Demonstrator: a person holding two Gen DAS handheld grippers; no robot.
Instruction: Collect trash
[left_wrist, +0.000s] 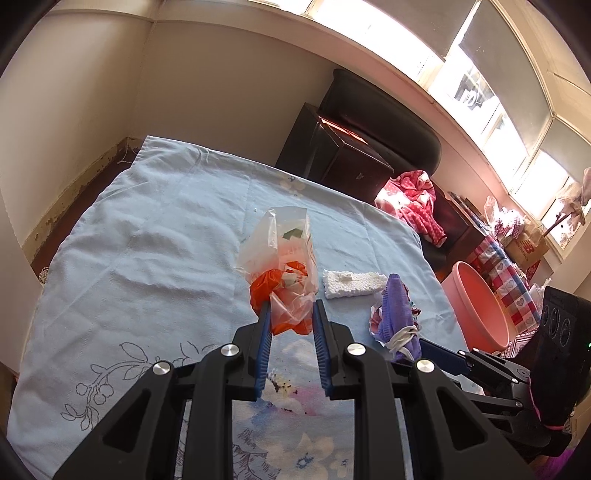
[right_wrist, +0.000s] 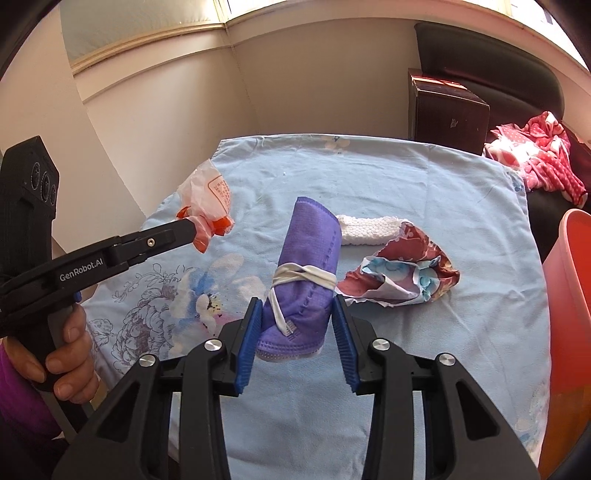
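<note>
My left tool (right_wrist: 197, 225) is clamped on the orange-and-clear plastic bag (left_wrist: 284, 273), lifted off the tabletop (right_wrist: 461, 206). My right tool (right_wrist: 295, 317) grips the rolled purple mask (right_wrist: 310, 266), raised for binning (the pink bin (left_wrist: 480, 306) waits just beside). Foam piece (right_wrist: 365, 229) and crumpled wrapper (right_wrist: 402, 273) remain.

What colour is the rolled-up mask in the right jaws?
Purple mask, wrapped in white straps; it shows best in the right wrist view.
</note>
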